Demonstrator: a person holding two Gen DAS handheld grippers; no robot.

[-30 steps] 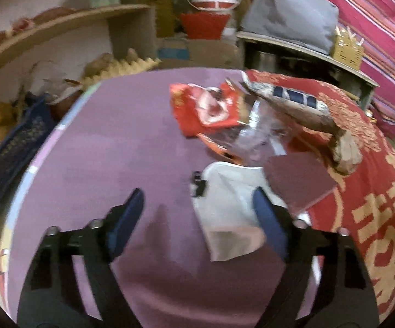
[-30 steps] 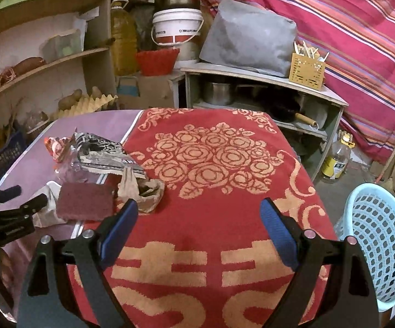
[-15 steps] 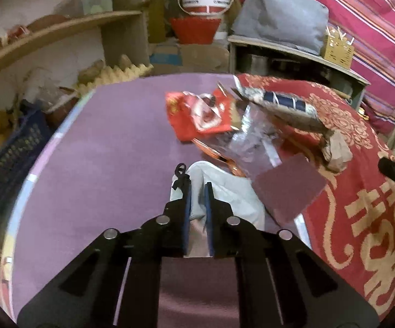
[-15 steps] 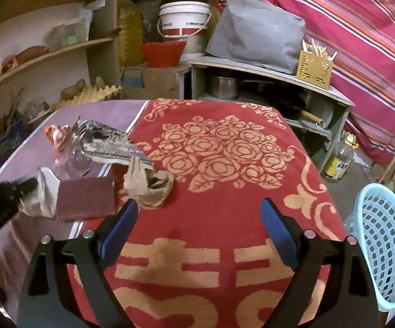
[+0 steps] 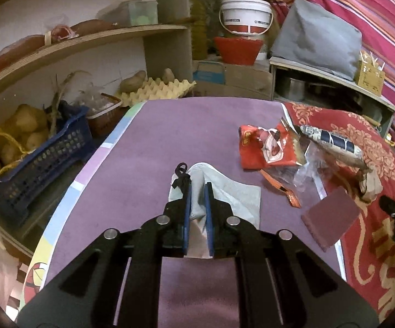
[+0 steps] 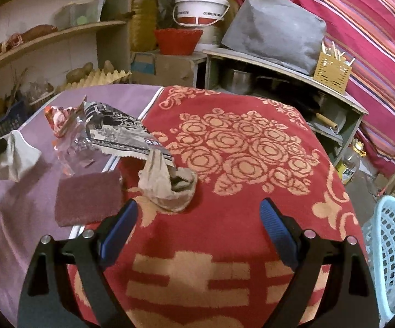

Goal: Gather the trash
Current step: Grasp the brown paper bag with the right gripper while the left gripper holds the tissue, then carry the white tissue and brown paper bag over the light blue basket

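My left gripper [image 5: 197, 188] is shut on a white face mask [image 5: 233, 194] with a black ear loop and holds it lifted above the purple table [image 5: 156, 142]; the mask also shows hanging in the right wrist view [image 6: 17, 161]. My right gripper [image 6: 197, 224] is open and empty above the red cloth, just short of a crumpled brown paper bag [image 6: 167, 186]. Other trash lies between them: a red snack wrapper [image 5: 266, 147], a clear plastic wrapper [image 5: 307, 169], a patterned foil bag [image 6: 121, 134] and a maroon scouring pad [image 6: 88, 196].
A light blue laundry basket [image 6: 394, 257] stands on the floor at the right edge of the table. A red rose-pattern cloth [image 6: 246, 147] covers the table's right half. Shelves with a blue crate [image 5: 41, 161] of potatoes and an egg tray [image 5: 159, 90] stand left.
My left gripper closed on the face mask and lifted it off the table. My right gripper moved closer toward the brown paper bag and stayed open.
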